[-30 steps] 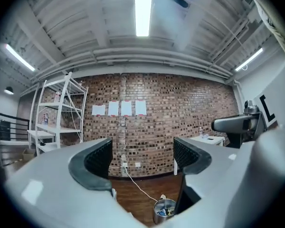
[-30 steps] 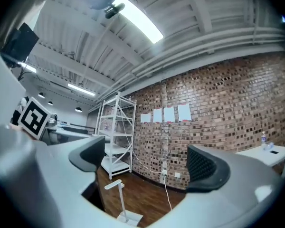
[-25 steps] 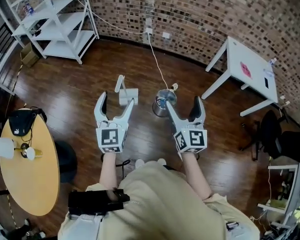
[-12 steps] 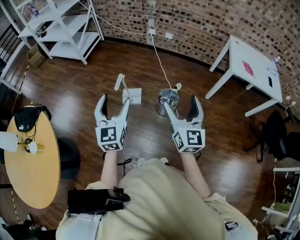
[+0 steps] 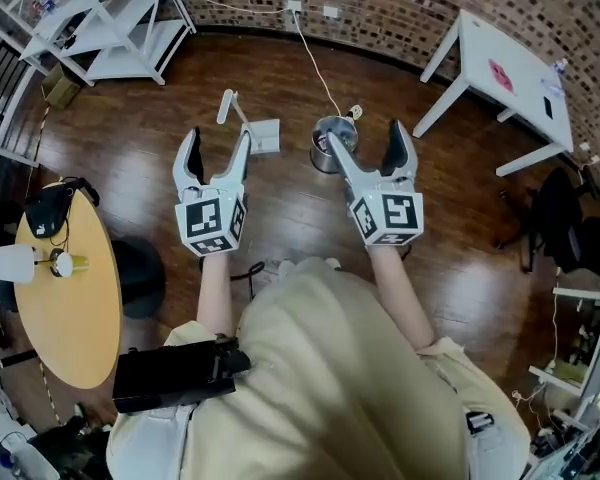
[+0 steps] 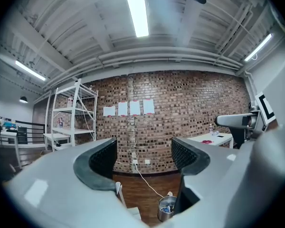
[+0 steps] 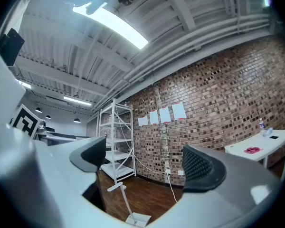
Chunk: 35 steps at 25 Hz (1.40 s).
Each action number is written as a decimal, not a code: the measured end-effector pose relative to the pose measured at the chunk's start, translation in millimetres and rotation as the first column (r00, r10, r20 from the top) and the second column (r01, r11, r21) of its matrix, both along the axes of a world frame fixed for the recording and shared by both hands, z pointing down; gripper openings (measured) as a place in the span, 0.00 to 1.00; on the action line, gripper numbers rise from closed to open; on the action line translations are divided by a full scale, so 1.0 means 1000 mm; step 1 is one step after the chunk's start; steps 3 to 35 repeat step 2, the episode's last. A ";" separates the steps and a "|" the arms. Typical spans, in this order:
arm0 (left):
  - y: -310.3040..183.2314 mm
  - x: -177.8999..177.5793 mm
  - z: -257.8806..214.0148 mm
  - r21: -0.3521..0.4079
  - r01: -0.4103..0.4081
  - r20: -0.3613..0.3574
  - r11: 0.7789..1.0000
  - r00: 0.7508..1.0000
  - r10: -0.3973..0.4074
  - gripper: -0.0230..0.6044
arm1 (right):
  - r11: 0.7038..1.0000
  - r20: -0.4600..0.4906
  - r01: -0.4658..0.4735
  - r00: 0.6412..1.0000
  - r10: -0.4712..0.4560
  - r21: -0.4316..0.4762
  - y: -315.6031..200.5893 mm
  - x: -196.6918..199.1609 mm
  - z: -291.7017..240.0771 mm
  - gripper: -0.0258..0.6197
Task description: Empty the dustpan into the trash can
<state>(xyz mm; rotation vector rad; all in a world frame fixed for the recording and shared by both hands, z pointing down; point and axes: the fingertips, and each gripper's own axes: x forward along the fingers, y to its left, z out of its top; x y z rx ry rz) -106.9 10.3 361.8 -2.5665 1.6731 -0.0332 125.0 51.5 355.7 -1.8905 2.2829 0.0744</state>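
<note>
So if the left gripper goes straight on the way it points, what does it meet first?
Nothing near. The left gripper, its empty jaws just closed slightly yet apart, aims level at the far brick wall. The dustpan and trash can sit lower on the floor, so it would probably pass above them.

A white shelf rack (image 5: 130, 56) stands far ahead, left of the jaws. A white desk (image 5: 480, 48) stands ahead to their right, near the brick wall (image 5: 400, 8). A round yellow desk (image 5: 65, 318) sits behind them, to the left.
</note>
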 end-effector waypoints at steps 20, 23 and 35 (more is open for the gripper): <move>0.000 0.005 0.000 0.013 0.003 -0.001 1.000 1.000 -0.003 0.60 | 1.000 -0.001 -0.001 1.000 0.001 0.009 0.000 0.006 0.001 0.82; 0.000 0.005 0.000 0.013 0.003 -0.001 1.000 1.000 -0.003 0.60 | 1.000 -0.001 -0.001 1.000 0.001 0.009 0.000 0.006 0.001 0.82; 0.000 0.005 0.000 0.013 0.003 -0.001 1.000 1.000 -0.003 0.60 | 1.000 -0.001 -0.001 1.000 0.001 0.009 0.000 0.006 0.001 0.82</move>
